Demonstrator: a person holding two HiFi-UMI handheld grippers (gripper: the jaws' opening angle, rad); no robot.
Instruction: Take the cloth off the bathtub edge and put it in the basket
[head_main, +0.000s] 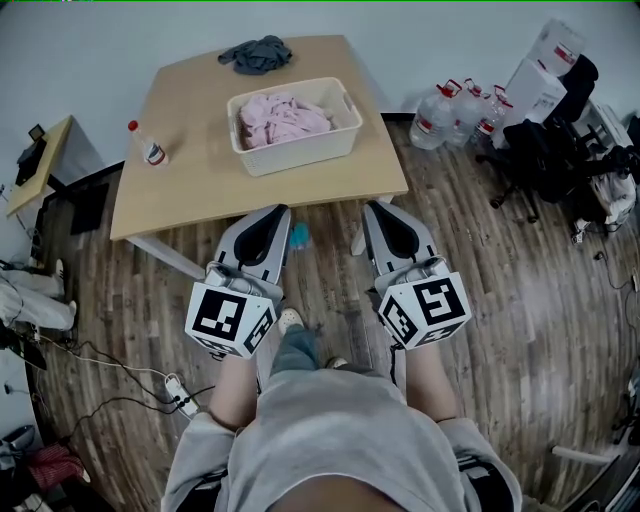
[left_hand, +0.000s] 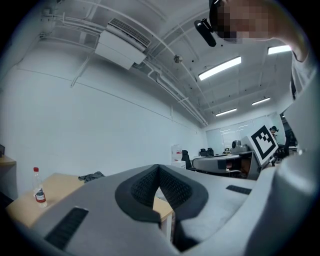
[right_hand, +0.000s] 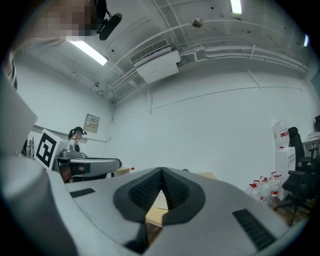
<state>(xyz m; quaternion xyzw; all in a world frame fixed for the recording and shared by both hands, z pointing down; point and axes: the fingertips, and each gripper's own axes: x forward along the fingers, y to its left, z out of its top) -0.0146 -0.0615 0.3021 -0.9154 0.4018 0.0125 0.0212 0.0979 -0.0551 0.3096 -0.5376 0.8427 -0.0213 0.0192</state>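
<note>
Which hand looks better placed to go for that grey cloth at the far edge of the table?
Probably the left. The left gripper lines up almost straight with the grey cloth; the right gripper would have to reach across the basket.

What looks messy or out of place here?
The grey cloth lies crumpled at the far edge of the table, outside the basket, which holds pink cloth. Nothing is spilled; the bottle stands upright.

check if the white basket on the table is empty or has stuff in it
Not empty: the white basket holds a heap of pink cloth. A grey cloth lies outside it on the table.
</note>
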